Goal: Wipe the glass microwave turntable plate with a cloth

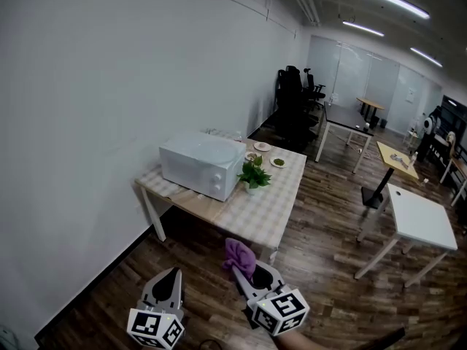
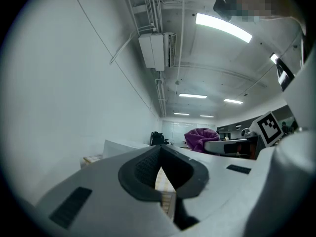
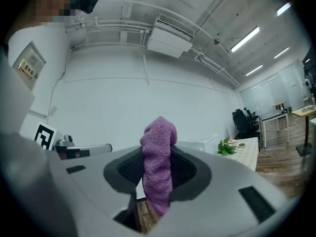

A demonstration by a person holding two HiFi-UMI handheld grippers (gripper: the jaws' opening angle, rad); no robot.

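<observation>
1. No writing can be read. The marker cubes (image 1: 281,310) carry only black-and-white squares. A sign (image 3: 27,69) on the wall (image 1: 87,122) has print too small to make out, and the microwave (image 1: 201,162) shows no legible brand
2. The left gripper (image 1: 174,274) is low in the head view. Its jaws are together at the tips with nothing between them (image 2: 160,152)
3. The right gripper (image 1: 248,274) is just right of it, its jaws clamped on a purple cloth (image 1: 238,252). The cloth stands up out of the jaws and also hangs a little below them (image 3: 158,147)
4. The microwave stands shut on the wall side of the table (image 1: 270,210), near its left edge. The plate shows in no view
5. A plant (image 1: 253,173) sits just beside the microwave's front right corner. Two dishes (image 1: 262,146) (image 1: 277,162) lie beyond it toward the far edge
6. The checked top in front of the plant is bare up to the near edge
7. A stretch of wooden floor (image 1: 321,268) separates both grippers from the table, and more floor runs along its right side toward the other tables
8. Count: two grippers, one cloth, one microwave, one plant, two dishes, and at least four more tables (image 1: 423,214) further off, with black chairs (image 1: 295,100) at the back
</observation>
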